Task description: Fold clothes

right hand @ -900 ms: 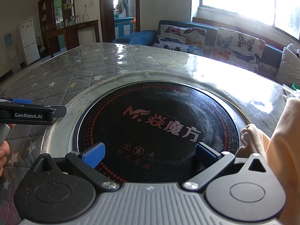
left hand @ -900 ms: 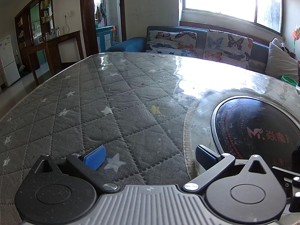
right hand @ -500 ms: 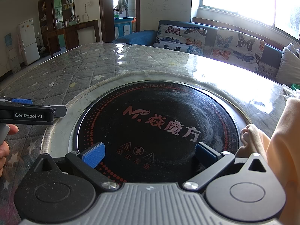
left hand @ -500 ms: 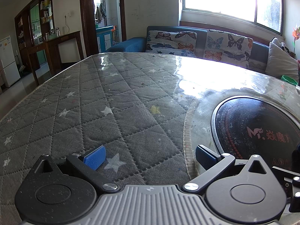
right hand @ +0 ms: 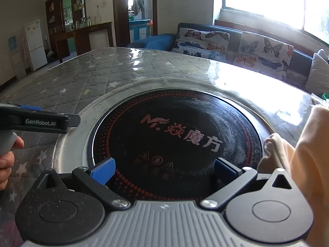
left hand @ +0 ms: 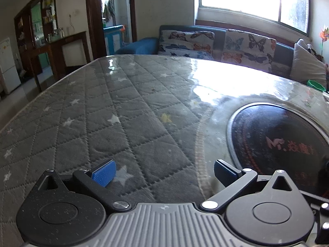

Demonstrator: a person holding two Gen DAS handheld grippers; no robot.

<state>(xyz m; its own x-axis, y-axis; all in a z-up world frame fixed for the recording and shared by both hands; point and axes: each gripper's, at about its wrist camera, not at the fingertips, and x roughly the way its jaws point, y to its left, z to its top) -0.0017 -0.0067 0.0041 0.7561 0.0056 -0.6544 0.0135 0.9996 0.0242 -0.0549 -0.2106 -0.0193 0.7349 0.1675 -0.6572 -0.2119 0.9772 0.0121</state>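
Observation:
A pale orange garment (right hand: 308, 164) lies bunched at the right edge of the right wrist view, right beside the right fingertip. My right gripper (right hand: 164, 170) is open and empty, low over the black round cooktop (right hand: 174, 135). My left gripper (left hand: 164, 173) is open and empty over the grey quilted table cover (left hand: 102, 123). The left gripper's side also shows at the left of the right wrist view (right hand: 41, 121), with the hand that holds it. The garment is not in the left wrist view.
The cooktop (left hand: 277, 142) is set in a round table with a glossy sheet over the star-pattern cover. A sofa with butterfly cushions (right hand: 236, 43) stands behind the table under a bright window. A green object (left hand: 316, 84) sits at the far right table edge.

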